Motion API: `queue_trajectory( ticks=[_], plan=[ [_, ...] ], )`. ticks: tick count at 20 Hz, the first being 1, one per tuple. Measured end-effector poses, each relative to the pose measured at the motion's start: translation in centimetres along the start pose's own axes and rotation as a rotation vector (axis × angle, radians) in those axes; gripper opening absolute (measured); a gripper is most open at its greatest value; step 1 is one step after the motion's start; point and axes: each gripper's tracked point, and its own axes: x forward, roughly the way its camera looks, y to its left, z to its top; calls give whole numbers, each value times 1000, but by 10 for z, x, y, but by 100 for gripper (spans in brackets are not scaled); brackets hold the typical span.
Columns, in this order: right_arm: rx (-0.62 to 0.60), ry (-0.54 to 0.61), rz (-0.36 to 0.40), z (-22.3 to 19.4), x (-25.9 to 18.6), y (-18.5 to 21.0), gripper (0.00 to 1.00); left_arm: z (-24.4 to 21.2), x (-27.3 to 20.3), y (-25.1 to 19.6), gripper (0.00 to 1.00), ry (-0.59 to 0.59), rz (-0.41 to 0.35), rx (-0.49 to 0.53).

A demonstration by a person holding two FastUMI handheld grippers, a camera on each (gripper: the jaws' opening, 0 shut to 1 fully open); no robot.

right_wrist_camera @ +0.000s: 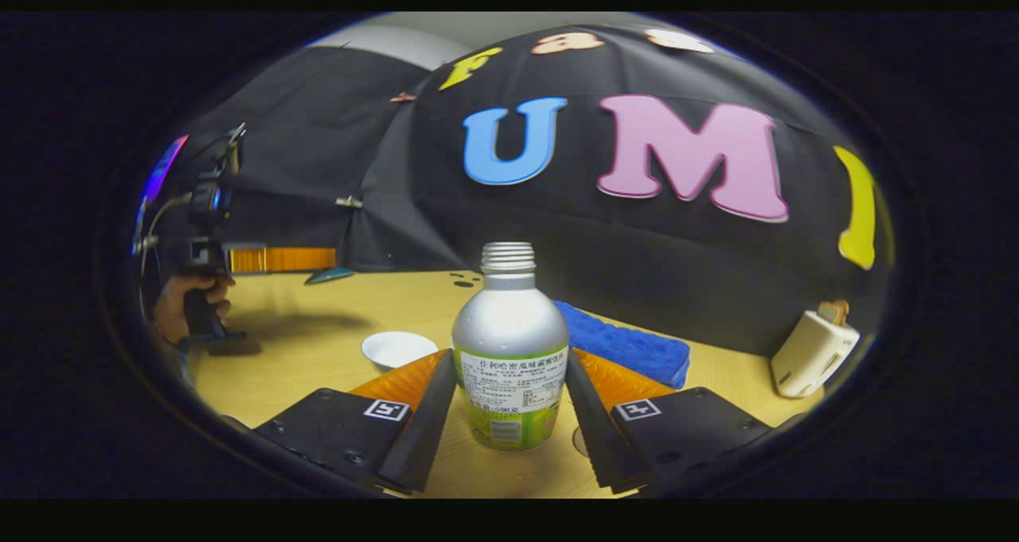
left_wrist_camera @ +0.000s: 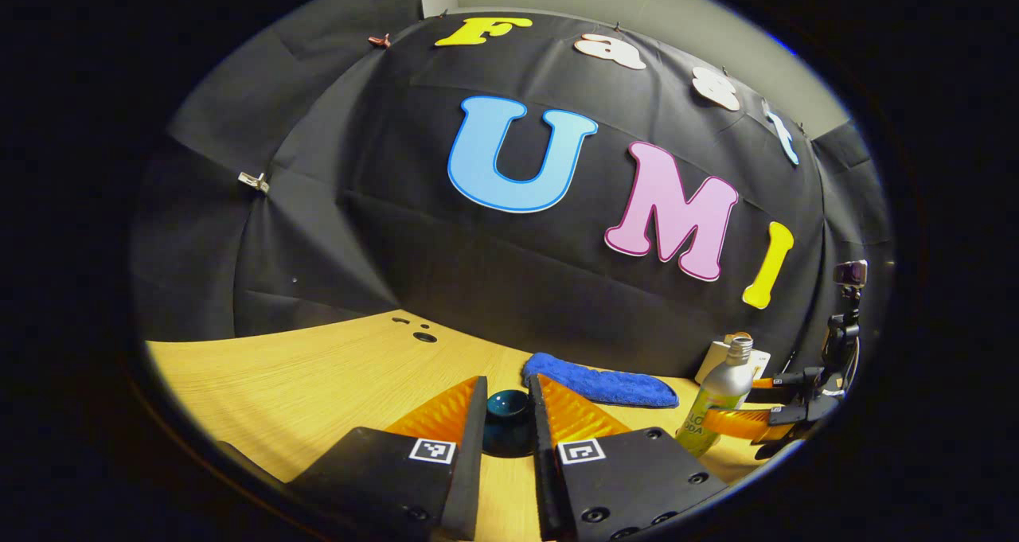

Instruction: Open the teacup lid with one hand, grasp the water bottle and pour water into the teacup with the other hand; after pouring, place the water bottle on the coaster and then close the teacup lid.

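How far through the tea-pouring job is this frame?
Done: the left gripper holds the lid lifted off the open teacup. In hand: the right gripper clamps the upright bottle. Left: pouring, setting the bottle on the coaster, closing the lid.

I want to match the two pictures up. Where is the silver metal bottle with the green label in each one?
Left gripper view: the silver metal bottle with the green label stands at the far right, between the right gripper's fingers.
Right gripper view: the bottle is at the centre, between the right gripper and its fingers.
Shared landmark: the folded blue cloth lies behind the bottle, near the wall.
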Motion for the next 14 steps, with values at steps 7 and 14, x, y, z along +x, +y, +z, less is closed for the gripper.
queue_trajectory(
  ticks=[7, 14],
  plan=[
    [126, -63, -93, -1, -47, -40, 78, -20, 5, -41, 33, 25, -47, 30],
    [143, -63, -106, -17, -70, -49, 78, -36, 9, -70, 33, 59, -80, 44]
  ],
)
